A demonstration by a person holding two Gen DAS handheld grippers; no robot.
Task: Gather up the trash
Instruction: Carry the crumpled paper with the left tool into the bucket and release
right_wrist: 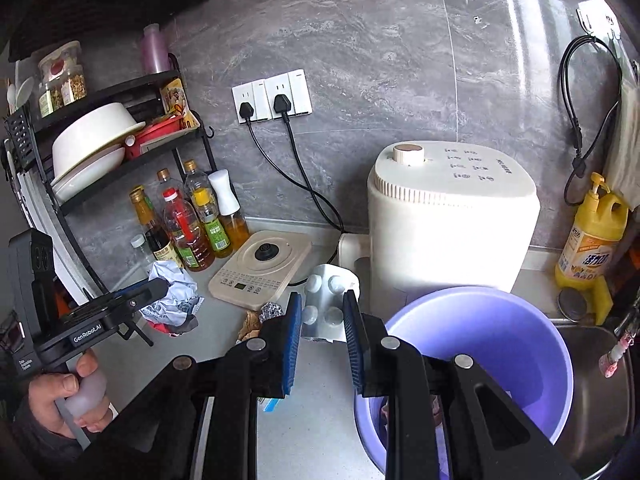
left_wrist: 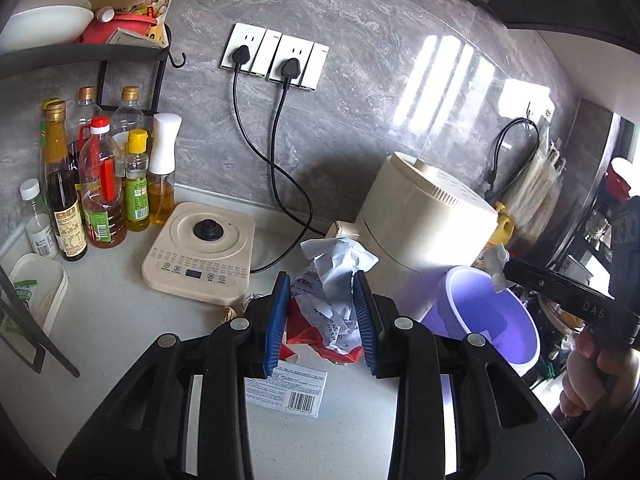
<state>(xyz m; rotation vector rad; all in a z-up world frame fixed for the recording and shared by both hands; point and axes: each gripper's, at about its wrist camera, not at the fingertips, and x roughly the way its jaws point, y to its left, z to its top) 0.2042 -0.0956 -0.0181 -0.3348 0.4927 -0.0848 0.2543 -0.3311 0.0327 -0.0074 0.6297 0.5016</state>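
the bucket (right_wrist: 500, 344) stands on the counter (right_wrist: 320, 400) in front of the round appliance (right_wrist: 452, 220), with the sink (right_wrist: 592, 400) to its right and the soap bottle (right_wrist: 592, 236) behind that by the wall. left of the appliance lies the flat cooker base (right_wrist: 260, 272), and the oil bottles (right_wrist: 188, 220) cluster further left under the corner rack (right_wrist: 120, 128). crumpled paper (left_wrist: 332, 280) sits between the left gripper (left_wrist: 322, 320) fingers in front of the base, and a blister pack (right_wrist: 324, 300) between those of the right gripper (right_wrist: 322, 340), just left of the bucket.
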